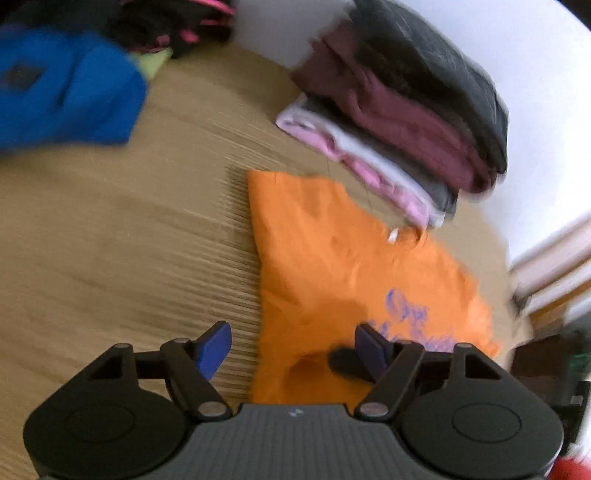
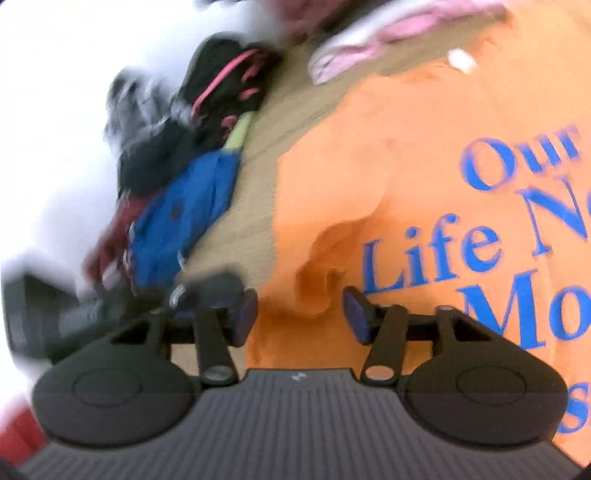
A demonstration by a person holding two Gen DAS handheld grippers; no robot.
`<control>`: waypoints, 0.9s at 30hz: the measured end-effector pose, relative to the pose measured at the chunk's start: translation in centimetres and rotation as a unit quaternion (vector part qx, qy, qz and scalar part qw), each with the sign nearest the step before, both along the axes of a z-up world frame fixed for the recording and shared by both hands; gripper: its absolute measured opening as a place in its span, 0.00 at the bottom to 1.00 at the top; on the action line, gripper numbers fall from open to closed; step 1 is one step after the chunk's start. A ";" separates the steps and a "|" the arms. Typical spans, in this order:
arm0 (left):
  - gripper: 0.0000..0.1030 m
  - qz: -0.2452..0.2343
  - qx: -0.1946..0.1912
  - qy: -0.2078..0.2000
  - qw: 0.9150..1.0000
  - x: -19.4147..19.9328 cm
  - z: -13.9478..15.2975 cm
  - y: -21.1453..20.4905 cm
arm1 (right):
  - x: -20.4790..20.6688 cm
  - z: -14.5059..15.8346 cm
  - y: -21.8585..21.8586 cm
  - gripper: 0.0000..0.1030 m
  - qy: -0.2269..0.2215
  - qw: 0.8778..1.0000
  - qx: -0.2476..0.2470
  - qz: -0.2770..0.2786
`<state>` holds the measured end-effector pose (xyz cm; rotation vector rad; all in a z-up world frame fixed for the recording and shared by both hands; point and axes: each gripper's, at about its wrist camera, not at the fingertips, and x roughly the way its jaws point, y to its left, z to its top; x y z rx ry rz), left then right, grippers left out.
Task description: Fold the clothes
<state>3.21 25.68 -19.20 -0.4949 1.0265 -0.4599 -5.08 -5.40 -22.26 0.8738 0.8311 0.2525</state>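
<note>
An orange T-shirt (image 1: 351, 258) with blue lettering lies on the wooden table (image 1: 129, 221), its left side folded in to a straight edge. My left gripper (image 1: 293, 345) hangs open over the shirt's near left edge, one pad above bare wood and the other above the cloth, with nothing pinched. In the right wrist view the orange T-shirt (image 2: 406, 147) fills the right half. My right gripper (image 2: 301, 314) stands open just above a wrinkled fold of it, and the pads do not press on the cloth. Both views are motion-blurred.
A stack of folded clothes (image 1: 399, 122), dark grey, maroon, white and pink, sits behind the shirt by the white wall. A blue garment (image 1: 62, 88) and a black and pink heap (image 1: 166, 22) lie at the far left. The blue garment (image 2: 184, 214) also shows beside the table (image 2: 255, 192).
</note>
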 end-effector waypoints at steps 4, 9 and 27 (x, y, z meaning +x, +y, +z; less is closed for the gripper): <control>0.65 0.011 -0.012 0.022 1.000 -0.5 -1.1 0.6 | 1.4 -0.4 -1.6 0.55 0.006 0.998 0.040 -0.055; 0.68 -0.002 0.003 0.013 1.000 -0.6 -0.7 0.4 | 4.2 -0.6 -2.3 0.52 -0.018 0.998 0.004 -0.068; 0.83 0.041 0.081 -0.035 0.995 -1.1 0.0 -4.5 | 4.5 3.1 -8.6 0.68 -0.057 0.988 -0.095 -0.106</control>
